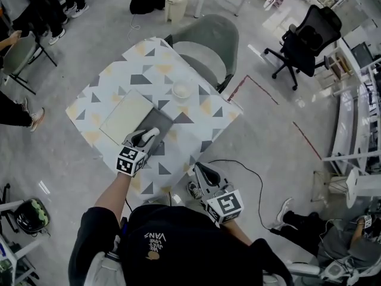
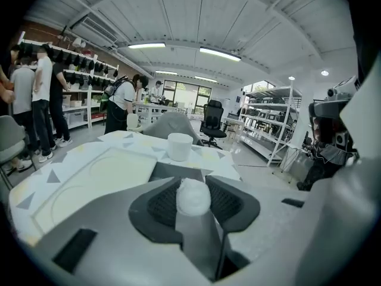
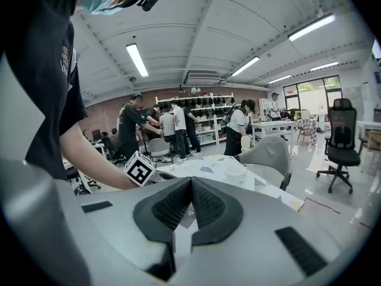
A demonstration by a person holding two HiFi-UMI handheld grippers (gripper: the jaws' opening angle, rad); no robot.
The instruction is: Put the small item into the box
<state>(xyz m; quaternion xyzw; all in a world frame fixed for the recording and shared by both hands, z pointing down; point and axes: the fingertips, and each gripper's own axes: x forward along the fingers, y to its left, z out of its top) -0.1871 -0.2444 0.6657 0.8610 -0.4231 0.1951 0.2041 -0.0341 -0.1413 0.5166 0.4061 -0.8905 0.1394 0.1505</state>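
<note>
A small white rounded item (image 2: 193, 196) sits pinched between the pads of my left gripper (image 2: 194, 186). In the head view the left gripper (image 1: 149, 135) hovers over the near edge of a shallow grey box (image 1: 158, 122) on the patterned table (image 1: 149, 55). The grey box (image 2: 178, 171) lies just ahead of the jaws, and a cream lid (image 2: 89, 183) lies flat to its left. My right gripper (image 1: 199, 169) is shut with nothing in it, held off the table's near right edge; its jaws (image 3: 191, 183) meet tip to tip.
A white cup (image 1: 181, 90) stands on the table beyond the box. A grey chair (image 1: 205, 40) is tucked in at the far side. A black office chair (image 1: 309, 37) stands far right, a cable (image 1: 250, 174) runs on the floor, and people stand at the left.
</note>
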